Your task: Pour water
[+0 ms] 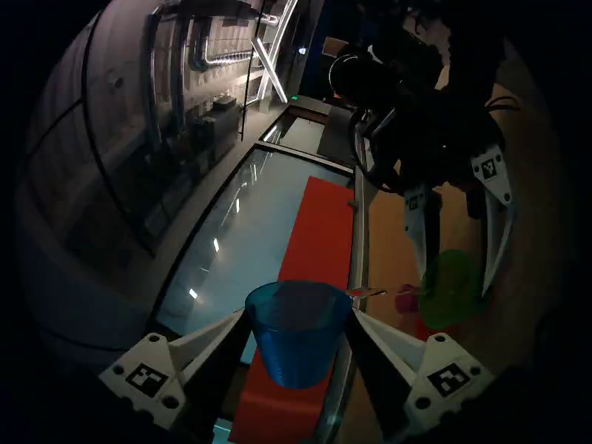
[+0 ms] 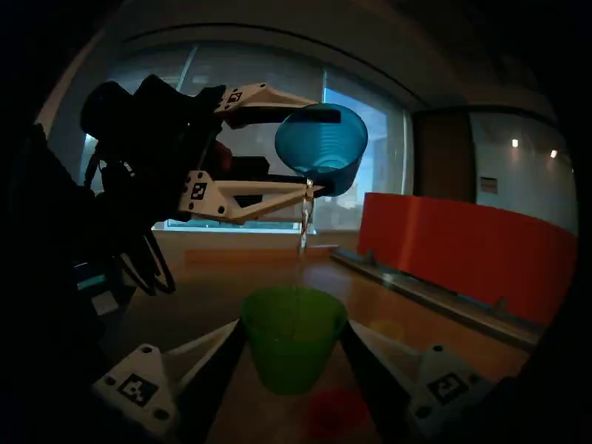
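Observation:
My left gripper [image 1: 297, 325] is shut on a blue cup [image 1: 297, 331], which it holds tipped on its side. In the right gripper view that blue cup [image 2: 323, 146] hangs tilted between the left gripper's white fingers [image 2: 244, 200], and a thin stream of water [image 2: 303, 226] falls from its rim. The stream drops into a green cup [image 2: 293, 345], upright and gripped by my right gripper [image 2: 294, 333]. The left gripper view has the green cup [image 1: 453, 288] off to the right, between the right gripper's fingers [image 1: 425, 229].
A wooden table [image 2: 222, 292] lies below the cups. An orange-red partition [image 2: 473, 248] runs along its edge by a window. A small red object [image 2: 337, 411] sits on the table just below the green cup. A person's dark sleeve [image 2: 44, 244] is at left.

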Available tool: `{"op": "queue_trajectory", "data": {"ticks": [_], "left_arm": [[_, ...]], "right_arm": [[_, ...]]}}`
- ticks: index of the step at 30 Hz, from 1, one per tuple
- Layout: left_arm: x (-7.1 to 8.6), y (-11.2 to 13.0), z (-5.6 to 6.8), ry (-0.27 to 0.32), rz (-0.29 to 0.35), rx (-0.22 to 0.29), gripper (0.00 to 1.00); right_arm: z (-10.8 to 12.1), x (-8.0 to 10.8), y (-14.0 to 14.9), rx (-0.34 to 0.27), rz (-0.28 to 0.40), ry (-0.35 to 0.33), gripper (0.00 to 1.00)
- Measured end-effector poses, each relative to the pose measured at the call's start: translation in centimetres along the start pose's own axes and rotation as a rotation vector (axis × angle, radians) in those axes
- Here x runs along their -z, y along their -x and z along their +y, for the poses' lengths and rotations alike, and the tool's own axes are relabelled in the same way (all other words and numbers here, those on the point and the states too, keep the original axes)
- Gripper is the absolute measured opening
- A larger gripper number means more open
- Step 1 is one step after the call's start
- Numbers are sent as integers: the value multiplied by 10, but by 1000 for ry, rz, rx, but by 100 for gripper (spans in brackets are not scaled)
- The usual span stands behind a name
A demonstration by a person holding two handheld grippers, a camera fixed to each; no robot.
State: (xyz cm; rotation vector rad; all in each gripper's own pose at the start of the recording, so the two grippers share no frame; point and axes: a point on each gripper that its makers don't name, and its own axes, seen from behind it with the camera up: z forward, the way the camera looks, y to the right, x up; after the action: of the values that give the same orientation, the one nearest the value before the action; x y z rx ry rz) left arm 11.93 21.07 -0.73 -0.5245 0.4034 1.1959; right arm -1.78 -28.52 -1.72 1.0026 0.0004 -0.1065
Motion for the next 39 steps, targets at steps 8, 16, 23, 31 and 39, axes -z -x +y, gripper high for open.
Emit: {"op": "queue_trajectory", "data": {"ticks": [8,16,23,31,39], "left_arm": [[2,-1,-7,-6,2,-28,85],[3,-2,-10,-11,7,-50,85],[2,-4,-8,-14,9,-77,85],[0,-7,-11,-27,15,-117,85],[-3,-7,-10,-30,18,-146,85]], "right_arm": [[0,-1,-2,2,0,0,90],[0,0,-2,6,1,2,90],[-1,0,-3,8,3,2,90],[-1,1,-3,8,4,1,90],[0,2,-4,8,6,4,90]]}}
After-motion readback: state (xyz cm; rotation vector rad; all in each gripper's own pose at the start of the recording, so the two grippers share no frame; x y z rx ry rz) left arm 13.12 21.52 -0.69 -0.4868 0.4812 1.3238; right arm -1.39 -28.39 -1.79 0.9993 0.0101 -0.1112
